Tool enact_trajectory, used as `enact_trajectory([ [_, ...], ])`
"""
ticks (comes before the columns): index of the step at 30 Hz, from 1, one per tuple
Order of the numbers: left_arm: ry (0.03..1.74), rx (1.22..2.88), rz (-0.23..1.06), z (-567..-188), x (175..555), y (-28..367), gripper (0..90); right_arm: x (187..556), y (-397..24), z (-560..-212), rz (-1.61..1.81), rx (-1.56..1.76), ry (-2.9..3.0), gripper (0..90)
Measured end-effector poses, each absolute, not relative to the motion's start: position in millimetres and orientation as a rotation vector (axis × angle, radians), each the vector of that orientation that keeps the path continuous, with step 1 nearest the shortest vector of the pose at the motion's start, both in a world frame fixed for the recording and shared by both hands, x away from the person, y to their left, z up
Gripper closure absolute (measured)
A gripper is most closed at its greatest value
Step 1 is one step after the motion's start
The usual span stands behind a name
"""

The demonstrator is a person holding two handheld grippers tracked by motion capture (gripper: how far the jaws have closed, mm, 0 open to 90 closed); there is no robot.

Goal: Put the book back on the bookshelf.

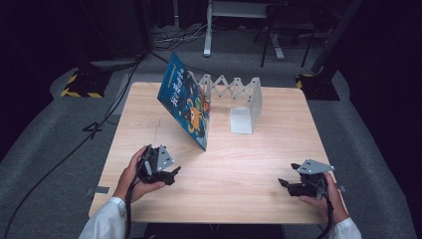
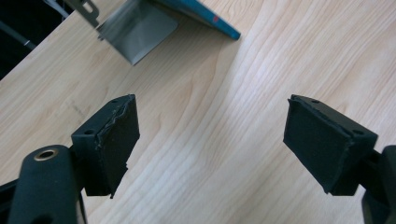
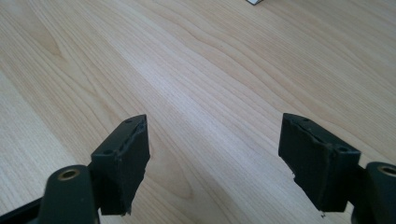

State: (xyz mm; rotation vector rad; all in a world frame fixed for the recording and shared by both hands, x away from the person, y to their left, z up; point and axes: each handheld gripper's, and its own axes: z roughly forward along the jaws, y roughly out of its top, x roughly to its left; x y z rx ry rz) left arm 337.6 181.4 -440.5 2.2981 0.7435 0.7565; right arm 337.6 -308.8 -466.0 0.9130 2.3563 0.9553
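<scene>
Take the blue book (image 1: 186,102) as your landmark: it stands tilted on the wooden table (image 1: 249,189), its top edge leaning away from the metal rack and toward the table's left far corner, its lower edge resting on the wood. Just behind and to the right of the book sits the expanding metal bookend rack (image 1: 239,97), its zigzag lattice stretched open and one flat end plate lying on the table to the book's right. The book's cover touches or nearly touches the rack's near end; you cannot tell which from above.

Your left gripper (image 1: 171,175) rests on the table in your left hand (image 1: 134,174), near the book's lower corner and on your side of it. Its jaws stand wide apart with bare wood between them. In the left gripper view (image 2: 212,135), the book's blue corner (image 2: 219,25) and a shiny metal plate (image 2: 137,32) of the rack lie ahead, with open table in between.

Your right gripper (image 1: 284,184) sits well to the right of the book, close to the table's near edge, held by your right hand (image 1: 326,199). Its jaws also gape wide, holding nothing; the right gripper view (image 3: 212,149) looks across plain wood grain toward a pale sliver of something (image 3: 254,2) at the top edge.

Beyond the table, past the book, cables (image 1: 174,40) trail over the grey floor, and a yellow-and-black striped base (image 1: 79,84) stands off the far left corner.
</scene>
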Motion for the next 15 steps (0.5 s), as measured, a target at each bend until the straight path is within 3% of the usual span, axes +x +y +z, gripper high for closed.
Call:
enact_trajectory([
  [15, 0.806, 2.319, 0.727, -463.2, 314.4, 220.0, 18.5, 326.3, -335.2, -479.6, 0.934, 0.998, 2.309, 24.7],
])
